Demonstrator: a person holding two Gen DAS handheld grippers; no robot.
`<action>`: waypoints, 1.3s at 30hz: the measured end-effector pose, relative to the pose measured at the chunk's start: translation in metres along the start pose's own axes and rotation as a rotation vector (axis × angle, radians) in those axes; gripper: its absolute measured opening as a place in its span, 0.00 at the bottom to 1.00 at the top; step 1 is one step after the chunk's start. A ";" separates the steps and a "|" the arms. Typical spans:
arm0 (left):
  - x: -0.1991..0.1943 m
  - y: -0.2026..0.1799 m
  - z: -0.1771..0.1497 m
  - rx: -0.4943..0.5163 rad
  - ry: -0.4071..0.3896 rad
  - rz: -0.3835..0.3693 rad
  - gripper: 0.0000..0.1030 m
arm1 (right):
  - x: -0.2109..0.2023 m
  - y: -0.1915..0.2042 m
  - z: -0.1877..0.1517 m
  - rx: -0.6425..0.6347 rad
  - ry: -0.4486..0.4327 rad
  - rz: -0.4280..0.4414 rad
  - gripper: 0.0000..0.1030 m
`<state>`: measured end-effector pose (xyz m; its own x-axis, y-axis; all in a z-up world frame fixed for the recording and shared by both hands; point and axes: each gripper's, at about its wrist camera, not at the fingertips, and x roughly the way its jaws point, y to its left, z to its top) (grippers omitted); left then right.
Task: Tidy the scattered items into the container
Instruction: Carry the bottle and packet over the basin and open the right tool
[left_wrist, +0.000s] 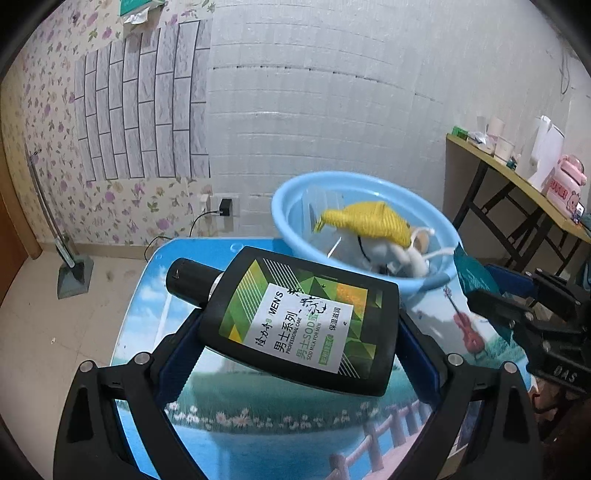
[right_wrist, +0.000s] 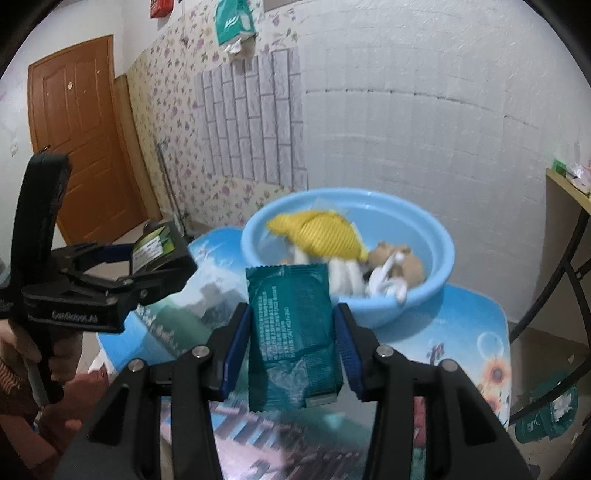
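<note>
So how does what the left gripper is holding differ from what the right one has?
The black bottle in the left gripper is rigid and thick, with a round cap and a green and white label; the teal packet in the right gripper is flat, soft and crinkled. The bottle lies crosswise between the pads; the packet stands lengthwise, pointing ahead. Both are clamped above the table, outside the blue basin.

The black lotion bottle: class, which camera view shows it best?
The left wrist view: the black lotion bottle fills the centre, label readable, clamped across the left hand-held gripper. The right wrist view catches only one end of it at the left edge.
</note>
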<state>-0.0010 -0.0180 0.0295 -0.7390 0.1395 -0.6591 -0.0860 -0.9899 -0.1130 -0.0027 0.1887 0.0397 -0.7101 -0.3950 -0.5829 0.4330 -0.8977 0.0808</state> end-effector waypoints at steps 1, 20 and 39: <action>0.000 -0.001 0.002 -0.003 -0.004 -0.005 0.93 | 0.001 -0.002 0.004 0.005 -0.008 -0.001 0.43; 0.045 -0.041 0.056 0.072 -0.006 -0.039 0.93 | 0.054 -0.059 0.034 0.099 -0.005 -0.052 0.43; 0.098 -0.053 0.073 0.152 0.060 -0.082 0.94 | 0.104 -0.080 0.036 0.146 0.048 -0.060 0.43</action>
<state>-0.1176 0.0465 0.0257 -0.6842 0.2170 -0.6963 -0.2477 -0.9671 -0.0579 -0.1311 0.2128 0.0018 -0.7032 -0.3328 -0.6282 0.3026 -0.9397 0.1591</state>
